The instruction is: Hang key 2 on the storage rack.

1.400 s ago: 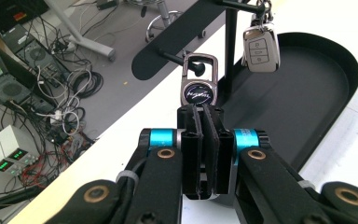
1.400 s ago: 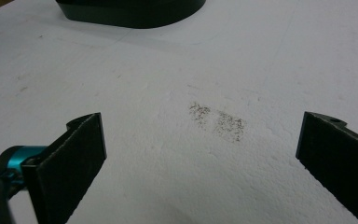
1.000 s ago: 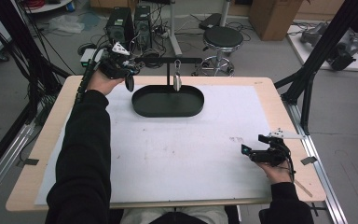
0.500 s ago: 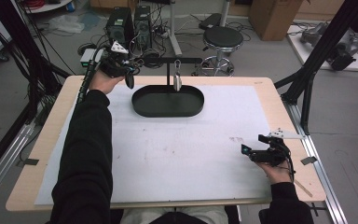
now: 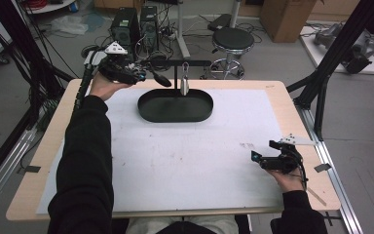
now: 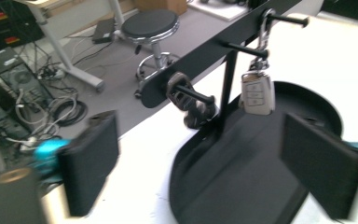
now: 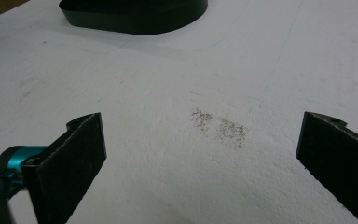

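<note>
A black oval tray (image 5: 148,109) sits at the table's far middle, carrying a stand with a horizontal bar (image 5: 197,62) and pegs. A silver car key fob (image 6: 257,93) hangs from one peg by a clip, and a dark key piece (image 6: 189,100) hangs on the peg beside it. My left gripper (image 5: 151,75) hovers left of the stand. Its jaws (image 6: 205,172) have just been opening and stand wide, nothing pressed between them, the dark piece beyond them. My right gripper (image 5: 259,158) rests open near the table's right edge, above bare white sheet (image 7: 200,163).
A white sheet (image 5: 185,161) covers most of the wooden table. The tray's near wall (image 7: 135,18) shows ahead of the right gripper. Behind the table stand a stool (image 5: 233,39), computer cases (image 5: 124,22) and cables. Black frame struts (image 5: 321,83) rise at both sides.
The left gripper's front end now points right toward the stand rather than down. The right hand and its gripper have kept still.
</note>
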`<state>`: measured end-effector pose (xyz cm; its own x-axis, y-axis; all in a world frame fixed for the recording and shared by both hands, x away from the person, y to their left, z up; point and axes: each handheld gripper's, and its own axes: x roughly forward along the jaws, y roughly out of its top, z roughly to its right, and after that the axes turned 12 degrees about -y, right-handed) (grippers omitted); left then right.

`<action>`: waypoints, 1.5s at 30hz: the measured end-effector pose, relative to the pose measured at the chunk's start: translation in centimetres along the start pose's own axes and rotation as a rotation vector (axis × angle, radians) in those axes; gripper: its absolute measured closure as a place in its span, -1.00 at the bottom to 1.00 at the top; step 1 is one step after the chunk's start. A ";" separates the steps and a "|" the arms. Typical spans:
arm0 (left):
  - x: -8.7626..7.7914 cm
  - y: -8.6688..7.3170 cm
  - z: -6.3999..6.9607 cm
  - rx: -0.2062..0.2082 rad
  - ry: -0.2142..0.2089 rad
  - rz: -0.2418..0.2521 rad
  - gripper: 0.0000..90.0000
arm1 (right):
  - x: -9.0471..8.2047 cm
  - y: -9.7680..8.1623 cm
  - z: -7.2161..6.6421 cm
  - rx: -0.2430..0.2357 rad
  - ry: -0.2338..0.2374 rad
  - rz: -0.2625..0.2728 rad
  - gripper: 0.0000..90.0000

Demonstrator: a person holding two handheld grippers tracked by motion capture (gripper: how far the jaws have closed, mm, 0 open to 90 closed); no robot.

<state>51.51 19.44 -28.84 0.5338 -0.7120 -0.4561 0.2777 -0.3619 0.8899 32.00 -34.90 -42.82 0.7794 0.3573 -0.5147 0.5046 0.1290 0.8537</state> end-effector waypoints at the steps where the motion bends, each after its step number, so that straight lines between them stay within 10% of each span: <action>1: -0.1 -0.1 0.0 -0.011 -0.025 0.000 -0.86 | 0.0 0.0 0.0 -0.006 0.002 0.006 -0.98; 6: -0.3 -1.1 0.6 -0.025 -0.091 0.000 -0.96 | 0.0 0.1 0.0 0.007 0.008 0.013 -0.98; 33: -4.6 -5.8 3.6 -0.026 -0.059 -0.013 -0.96 | 0.4 0.1 -0.2 -0.006 0.015 0.021 -0.98; 45: -6.7 -9.7 4.1 -0.092 -0.044 -0.052 -0.94 | 0.4 0.1 -0.3 -0.006 0.013 0.014 -0.98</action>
<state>41.98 25.29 -34.43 0.4814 -0.7203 -0.4994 0.3773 -0.3440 0.8599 32.26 -34.43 -42.92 0.7816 0.3707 -0.5016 0.4914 0.1292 0.8613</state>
